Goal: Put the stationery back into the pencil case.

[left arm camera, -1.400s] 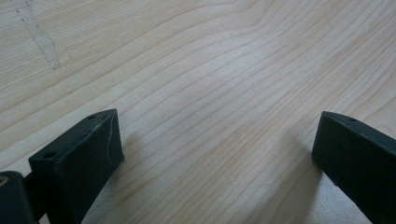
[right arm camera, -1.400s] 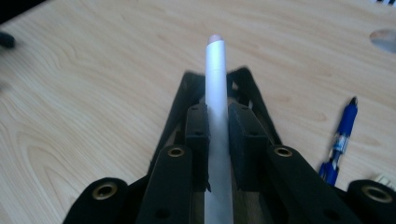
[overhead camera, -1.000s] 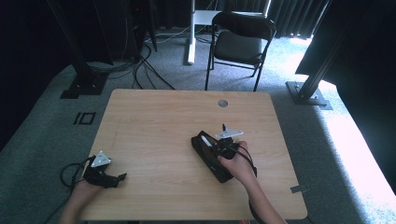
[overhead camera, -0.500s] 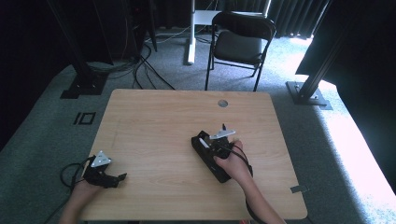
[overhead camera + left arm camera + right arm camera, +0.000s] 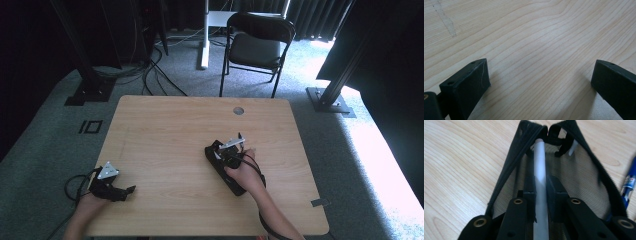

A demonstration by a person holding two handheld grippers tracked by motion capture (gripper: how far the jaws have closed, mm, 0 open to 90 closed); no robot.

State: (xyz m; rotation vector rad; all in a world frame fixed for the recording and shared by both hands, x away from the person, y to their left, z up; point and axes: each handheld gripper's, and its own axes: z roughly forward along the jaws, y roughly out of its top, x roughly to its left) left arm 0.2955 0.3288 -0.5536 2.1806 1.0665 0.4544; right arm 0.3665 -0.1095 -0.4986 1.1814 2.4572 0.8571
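**White pen held inside the open mesh pouch**

The right gripper (image 5: pixel 541 195) has its jaws clamped on a white pen (image 5: pixel 541 170), one pad on each side of the barrel. The pen runs straight ahead from the jaws into a black mesh pouch (image 5: pixel 584 177), whose zipped edges are spread apart to either side of it. The pen's far end lies near the narrow end of the pouch, close to a black pull tab. Just outside the pouch's edge, at the right of the right gripper view, a blue pen (image 5: pixel 629 182) lies on the wood.

From the high view, the right gripper (image 5: pixel 231 151) and the hand behind it sit over the pouch (image 5: pixel 220 167), which lies right of centre on the wooden table (image 5: pixel 170 130).

The left gripper (image 5: pixel 540 82) has its jaws wide apart over bare wood, with nothing between them. In the high view it (image 5: pixel 117 190) rests near the table's front left corner, well apart from the pouch.
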